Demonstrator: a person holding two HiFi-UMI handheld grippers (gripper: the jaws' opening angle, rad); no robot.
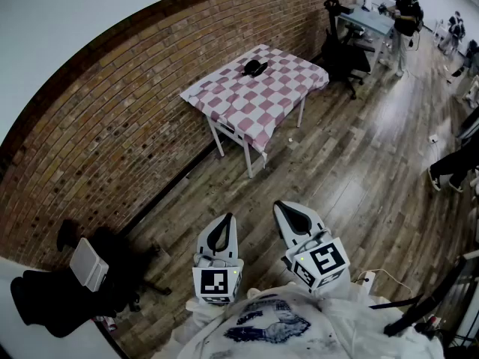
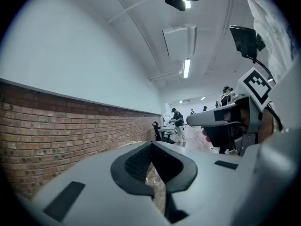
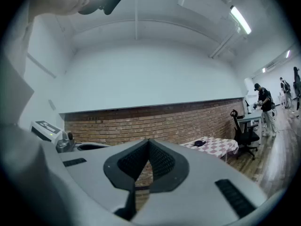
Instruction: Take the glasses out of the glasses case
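Note:
A dark glasses case (image 1: 255, 68) lies on a small table with a pink-and-white checked cloth (image 1: 262, 99), far ahead against the brick wall. In the right gripper view the case (image 3: 201, 143) is a small dark shape on that table (image 3: 216, 146). Both grippers are held close to my body, well short of the table. My left gripper (image 1: 223, 232) is shut and holds nothing, its jaws meeting at the tip (image 2: 151, 147). My right gripper (image 1: 293, 217) is also shut and holds nothing (image 3: 149, 144). Whether the case is open or closed is too small to tell.
A wooden floor (image 1: 352, 178) stretches between me and the table. A brick wall (image 1: 112, 126) runs along the left. A black office chair (image 1: 346, 51) and a desk with a standing person (image 1: 406, 13) are beyond the table. Another dark chair (image 1: 52, 298) is at my lower left.

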